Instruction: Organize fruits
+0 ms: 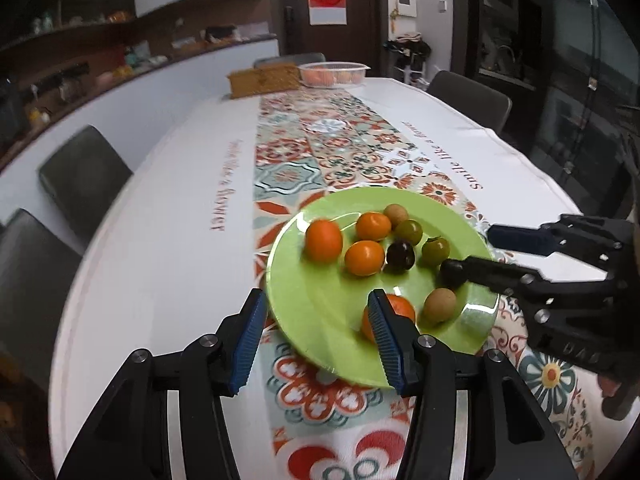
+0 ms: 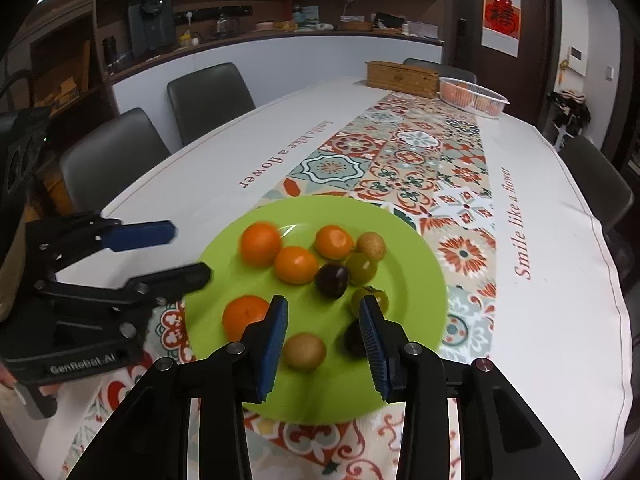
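Both my grippers hang over the round lime-green plate (image 2: 416, 280), which sits on the patterned tile-print table runner (image 2: 404, 168), and neither is gripping anything. My left gripper (image 1: 316, 336) has its jaws apart with only the plate's rim between them, the nearest small orange mandarin (image 1: 400, 308) just beside one pad. My right gripper (image 2: 323, 340) is also released, with the small tan-brown round fruit (image 2: 304, 350) lying between its pads, untouched. The other mandarins, green fruits and a dark purple one (image 2: 331, 279) are clustered farther back on the plate. I judge these fruits light, smooth, apt to roll and easily bruised, so I'd close gently across the widest part, pads squarely on opposite sides.
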A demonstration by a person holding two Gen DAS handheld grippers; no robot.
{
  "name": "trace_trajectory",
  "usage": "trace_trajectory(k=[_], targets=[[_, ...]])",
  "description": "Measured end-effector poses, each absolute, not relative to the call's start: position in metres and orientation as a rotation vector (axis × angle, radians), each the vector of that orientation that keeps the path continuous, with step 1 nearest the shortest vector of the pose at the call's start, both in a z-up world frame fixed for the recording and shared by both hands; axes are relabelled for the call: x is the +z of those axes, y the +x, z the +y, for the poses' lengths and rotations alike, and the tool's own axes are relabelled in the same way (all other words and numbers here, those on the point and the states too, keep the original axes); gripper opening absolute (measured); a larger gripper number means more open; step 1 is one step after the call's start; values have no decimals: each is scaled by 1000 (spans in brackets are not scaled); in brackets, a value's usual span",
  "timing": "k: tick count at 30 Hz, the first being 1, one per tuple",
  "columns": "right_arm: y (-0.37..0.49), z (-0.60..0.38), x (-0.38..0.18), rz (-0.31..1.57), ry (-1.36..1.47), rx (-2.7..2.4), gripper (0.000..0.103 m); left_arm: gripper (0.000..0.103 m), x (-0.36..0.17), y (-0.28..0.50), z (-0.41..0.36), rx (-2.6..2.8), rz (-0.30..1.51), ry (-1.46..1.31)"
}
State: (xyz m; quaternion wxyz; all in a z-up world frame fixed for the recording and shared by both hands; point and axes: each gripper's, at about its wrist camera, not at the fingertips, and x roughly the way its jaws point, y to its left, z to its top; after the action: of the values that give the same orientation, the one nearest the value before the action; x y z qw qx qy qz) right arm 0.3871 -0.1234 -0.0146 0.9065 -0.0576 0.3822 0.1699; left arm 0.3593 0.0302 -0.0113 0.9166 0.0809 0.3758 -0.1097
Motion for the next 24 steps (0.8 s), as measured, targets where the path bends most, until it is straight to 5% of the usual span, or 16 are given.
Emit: trace_trajectory(k=[16,24], targets=[[278,-158,39,614,-80,199,80,93,35,257,18,-80,638,151],[225,-169,54,571,-77,178,86,103,48,200,16,-51,575,118]])
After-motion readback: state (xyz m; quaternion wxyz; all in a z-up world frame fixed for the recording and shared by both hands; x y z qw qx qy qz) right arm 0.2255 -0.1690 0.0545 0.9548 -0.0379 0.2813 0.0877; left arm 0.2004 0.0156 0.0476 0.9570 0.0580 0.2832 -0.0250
